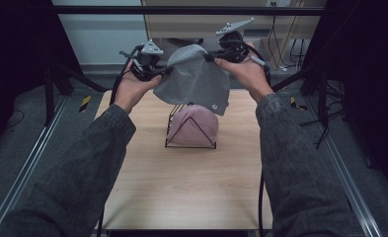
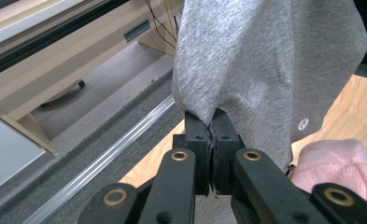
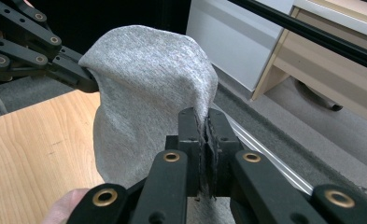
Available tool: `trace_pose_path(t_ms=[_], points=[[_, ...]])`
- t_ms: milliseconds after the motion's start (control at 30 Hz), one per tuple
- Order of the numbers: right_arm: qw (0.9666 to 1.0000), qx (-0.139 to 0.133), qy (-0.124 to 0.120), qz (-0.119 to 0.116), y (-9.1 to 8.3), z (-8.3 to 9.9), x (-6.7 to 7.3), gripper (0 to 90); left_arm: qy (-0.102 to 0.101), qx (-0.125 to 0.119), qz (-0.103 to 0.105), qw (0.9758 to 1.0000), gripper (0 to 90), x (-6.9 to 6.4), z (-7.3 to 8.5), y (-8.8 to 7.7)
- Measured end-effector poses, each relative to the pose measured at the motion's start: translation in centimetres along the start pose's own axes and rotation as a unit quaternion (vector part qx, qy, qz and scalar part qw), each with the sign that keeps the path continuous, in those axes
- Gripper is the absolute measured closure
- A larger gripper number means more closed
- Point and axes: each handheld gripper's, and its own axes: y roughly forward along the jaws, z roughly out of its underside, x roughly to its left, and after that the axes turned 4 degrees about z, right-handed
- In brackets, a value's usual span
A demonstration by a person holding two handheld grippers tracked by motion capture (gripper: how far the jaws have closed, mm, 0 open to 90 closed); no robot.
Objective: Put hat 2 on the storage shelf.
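High view: I have the grey cloth (image 1: pixel 195 79) hanging in the air between my two grippers, above the far half of the wooden table (image 1: pixel 181 182). My left gripper (image 1: pixel 166 72) pinches the cloth at its left edge, and my right gripper (image 1: pixel 210 58) pinches it at the upper right edge. The cloth sags between them and its lower corner, marked with a small round logo, hangs down toward the right. Directly below it, a pink cloth (image 1: pixel 194 129) is draped over a black wire rack (image 1: pixel 174 123) standing on the table. The lower hem of the grey cloth overlaps the top of the pink one in this view; I cannot tell whether they touch.

Left gripper view: the jaws are pressed together on a bunched fold of the grey cloth (image 2: pixel 265 60), which rises from the pads and fills the upper right. The logo sits near the hem at right. The pink cloth (image 2: pixel 340 163) shows at lower right, over the table (image 2: pixel 358 107).

Right gripper view: the jaws are likewise clamped tight on the cloth's edge, with the grey cloth (image 3: pixel 148 93) stretching away to the left gripper (image 3: pixel 91 79), which grips the far side. The table (image 3: pixel 36 149) lies below at left.
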Motion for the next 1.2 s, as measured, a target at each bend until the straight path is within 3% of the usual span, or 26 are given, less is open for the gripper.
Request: trace_pose_path(t_ms=[600, 1200], points=[[0.9999, 0.007, -0.005, -0.009, -0.1, 0.2, 0.5, 86.3, -0.001, 0.009, 0.01, 0.9999, 88.3, -0.3, 0.8, -0.1], [0.9987, 0.041, -0.001, -0.031, 1.5, 3.7, 1.9, 86.2, -0.006, 0.036, 0.03, 0.9989, 88.3, -1.4, 3.9, 1.1]])
